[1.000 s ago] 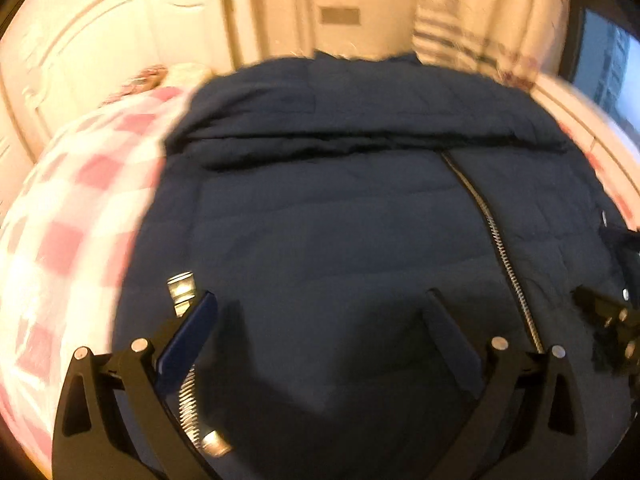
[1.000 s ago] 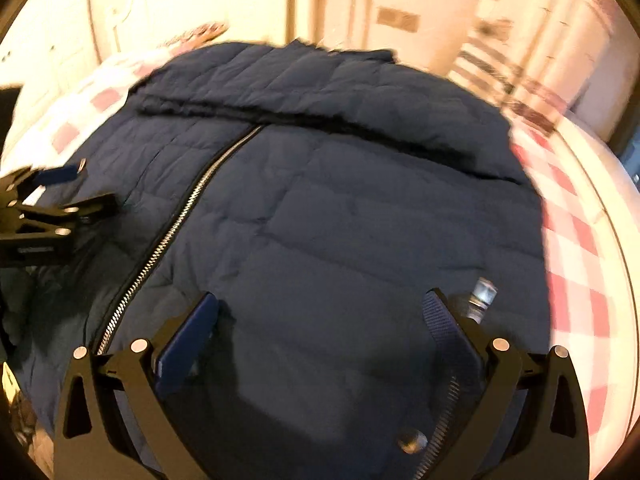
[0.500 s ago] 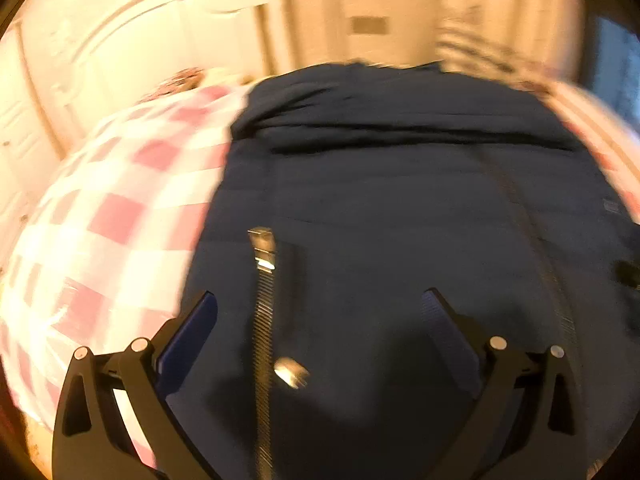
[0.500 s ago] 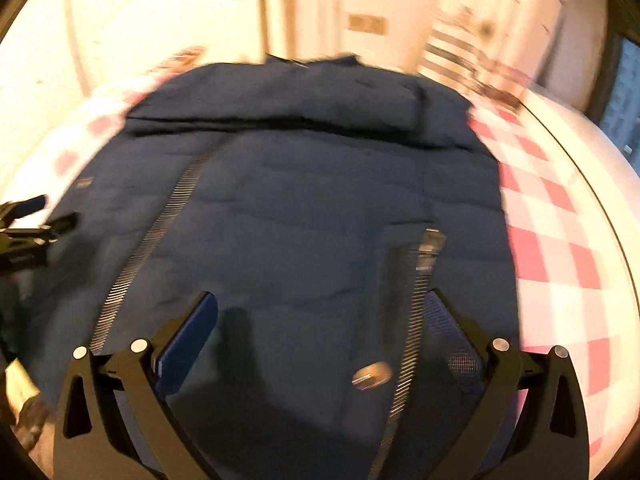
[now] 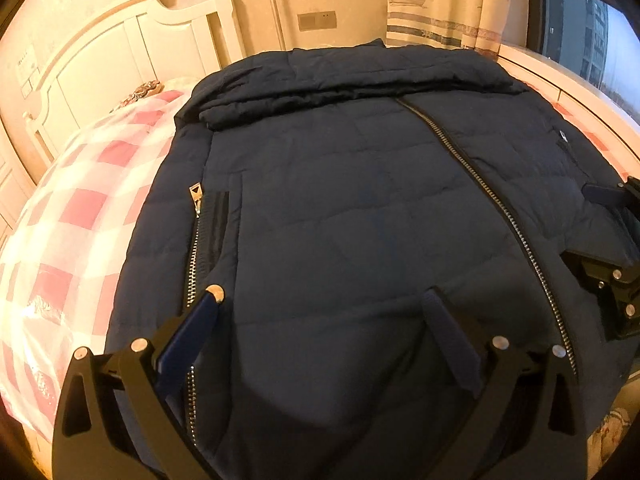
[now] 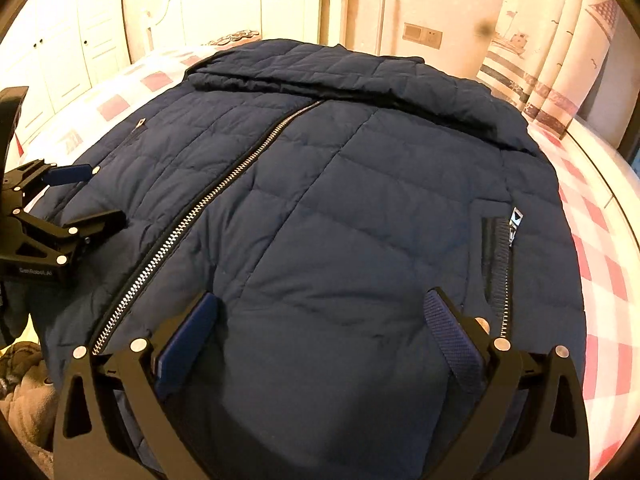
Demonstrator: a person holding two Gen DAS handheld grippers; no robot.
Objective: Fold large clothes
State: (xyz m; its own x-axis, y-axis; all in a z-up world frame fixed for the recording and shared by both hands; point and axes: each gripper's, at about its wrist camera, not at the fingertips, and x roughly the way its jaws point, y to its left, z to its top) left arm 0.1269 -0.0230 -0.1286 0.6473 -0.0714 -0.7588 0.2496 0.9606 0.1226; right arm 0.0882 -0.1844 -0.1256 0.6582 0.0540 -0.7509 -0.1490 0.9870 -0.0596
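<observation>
A large navy quilted jacket [image 5: 360, 208] lies front up on the bed, zipped down the middle, its top part folded over at the far end. It also shows in the right wrist view [image 6: 352, 208]. My left gripper [image 5: 320, 304] is open and empty, just above the jacket's near hem on its left half, beside a pocket zipper [image 5: 194, 236]. My right gripper [image 6: 320, 304] is open and empty above the hem on the right half, next to the other pocket zipper [image 6: 506, 264]. Each gripper shows in the other's view, left gripper [image 6: 86, 194] and right gripper [image 5: 596, 224].
The bed has a pink and white checked cover [image 5: 68, 220] and a white headboard [image 5: 120, 52] at the far left. Striped curtains [image 5: 440, 4] and a window [image 5: 576, 28] stand to the right. A brown garment [image 6: 24, 392] lies low at the bed's near left edge.
Both grippers have swung and pulled back a little along the hem. The pocket zippers that lay between the fingers half a second ago now lie to the outer side of each gripper.
</observation>
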